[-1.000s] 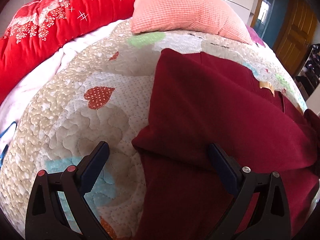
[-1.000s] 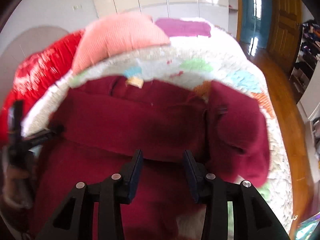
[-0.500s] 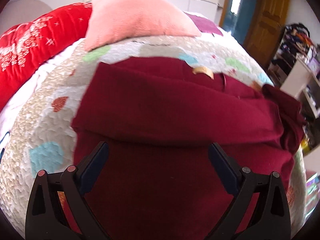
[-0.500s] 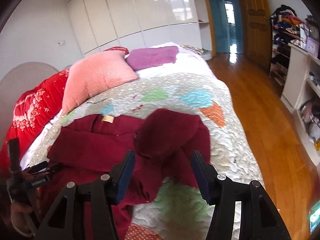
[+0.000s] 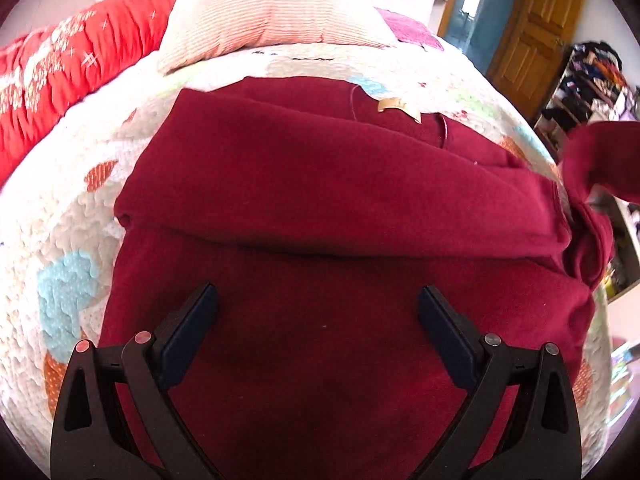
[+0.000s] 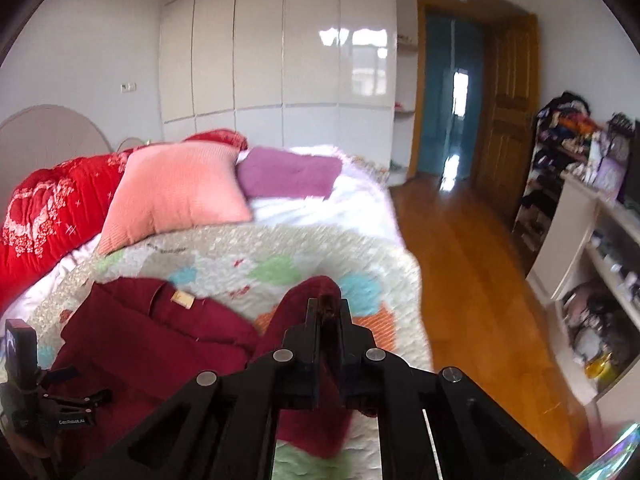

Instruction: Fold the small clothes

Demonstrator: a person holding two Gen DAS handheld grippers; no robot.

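Observation:
A dark red sweater [image 5: 320,184] lies on the patchwork quilt [image 5: 68,256], its left sleeve folded across the chest and a tan neck label [image 5: 398,106] showing. My left gripper [image 5: 318,308] is open and empty, hovering over the sweater's lower body. My right gripper [image 6: 328,308] is shut on the sweater's right sleeve [image 6: 308,296] and holds it lifted above the bed; the raised sleeve shows at the right of the left wrist view [image 5: 600,156]. The sweater's body is in the right wrist view [image 6: 152,344], with the left gripper's body at the left edge [image 6: 24,380].
A pink pillow [image 6: 176,192], a red duvet [image 6: 44,220] and a purple cloth [image 6: 288,172] lie at the head of the bed. To the right are wood floor [image 6: 472,272], white shelves [image 6: 592,248] with clutter, and a wooden door [image 6: 512,92].
My right gripper closed on the right sleeve and lifted it up off the bed. My left gripper swung right from the sweater's left edge to over its lower body, staying open.

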